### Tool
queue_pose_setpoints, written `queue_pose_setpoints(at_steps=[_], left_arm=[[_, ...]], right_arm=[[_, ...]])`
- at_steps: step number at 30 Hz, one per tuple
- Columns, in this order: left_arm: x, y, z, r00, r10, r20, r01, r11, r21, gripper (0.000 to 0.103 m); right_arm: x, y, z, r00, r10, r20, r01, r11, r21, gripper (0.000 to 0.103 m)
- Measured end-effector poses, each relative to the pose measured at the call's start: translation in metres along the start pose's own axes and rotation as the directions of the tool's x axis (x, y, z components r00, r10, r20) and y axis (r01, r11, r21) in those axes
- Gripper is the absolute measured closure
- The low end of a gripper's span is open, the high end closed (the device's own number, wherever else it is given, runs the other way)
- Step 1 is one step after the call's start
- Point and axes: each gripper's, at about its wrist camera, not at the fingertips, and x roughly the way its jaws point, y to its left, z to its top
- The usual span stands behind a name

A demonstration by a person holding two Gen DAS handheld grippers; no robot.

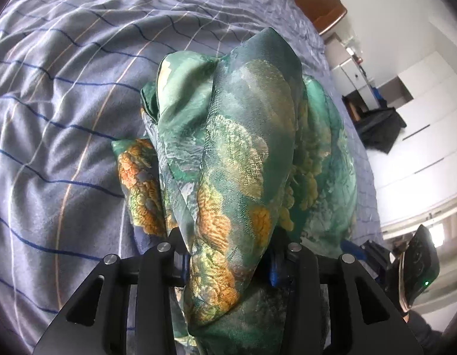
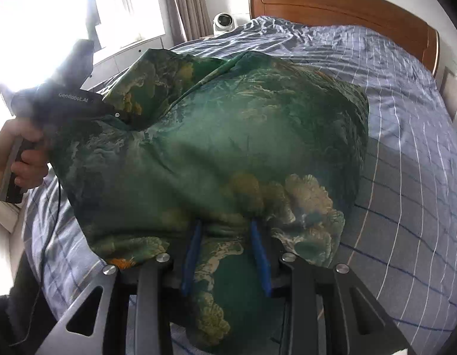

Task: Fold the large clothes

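Green patterned garment held up over the striped bedspread, bunched between both tongs: left gripper and right gripper each pinching cloth. Slippery-looking fabric; could slide free, ruining the fold.

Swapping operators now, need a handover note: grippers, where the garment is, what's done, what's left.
Left gripper: shut on a thick bunch of the green patterned garment.
Right gripper: shut on another part of the same garment; fabric sits between the blue pads.
Garment is stretched between both grippers over the striped bed sheet, partly lifted, still rumpled.
Done: both grips taken.
Left: probably lay it flat, then fold. No finished fold visible.
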Motion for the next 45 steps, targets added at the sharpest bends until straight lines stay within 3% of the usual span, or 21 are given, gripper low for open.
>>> queue_pose_setpoints(at_steps=[4, 8, 13, 18, 20, 24, 31, 36, 39, 45], left_arm=[[-0.005, 0.003, -0.006, 1.000, 0.001, 0.010, -0.001, 1.000, 0.004, 0.064], [-0.008, 0.001, -0.010, 1.000, 0.015, 0.013, -0.015, 1.000, 0.013, 0.064], [-0.009, 0.001, -0.014, 0.999, 0.019, 0.028, -0.019, 1.000, 0.015, 0.063], [-0.011, -0.002, -0.017, 0.999, 0.030, 0.036, -0.030, 0.999, 0.018, 0.062], [-0.010, -0.002, -0.020, 0.999, 0.036, 0.037, -0.036, 0.999, 0.018, 0.062], [-0.006, -0.006, -0.023, 0.997, 0.069, 0.038, -0.070, 0.997, 0.032, 0.062], [-0.006, -0.005, -0.021, 0.997, 0.067, 0.037, -0.069, 0.997, 0.035, 0.062], [-0.004, -0.001, -0.021, 0.998, 0.056, 0.038, -0.057, 0.998, 0.031, 0.061], [-0.004, 0.000, -0.020, 0.998, 0.052, 0.037, -0.054, 0.998, 0.032, 0.061], [-0.004, -0.001, -0.021, 0.998, 0.057, 0.037, -0.058, 0.998, 0.031, 0.061]], right_arm=[[-0.003, 0.000, 0.005, 0.999, 0.021, -0.030, -0.021, 1.000, -0.008, 0.069], [-0.019, -0.009, 0.032, 0.994, 0.074, -0.084, -0.071, 0.997, 0.032, 0.068], [-0.031, -0.035, 0.093, 0.998, 0.066, 0.011, -0.067, 0.984, 0.162, 0.065], [0.013, -0.060, 0.146, 0.999, 0.042, 0.034, -0.050, 0.966, 0.254, 0.065], [0.042, -0.056, 0.152, 0.999, 0.038, 0.012, -0.040, 0.974, 0.221, 0.064], [0.099, -0.041, 0.140, 0.994, -0.038, -0.106, 0.051, 0.991, 0.125, 0.064], [0.100, -0.049, 0.140, 0.994, -0.020, -0.103, 0.035, 0.987, 0.154, 0.064], [0.050, -0.045, 0.119, 0.999, 0.019, -0.040, -0.013, 0.990, 0.137, 0.063], [0.004, -0.042, 0.090, 1.000, 0.025, -0.005, -0.025, 0.997, 0.076, 0.063], [-0.055, -0.028, 0.019, 0.998, 0.066, -0.019, -0.065, 0.997, 0.037, 0.063]])
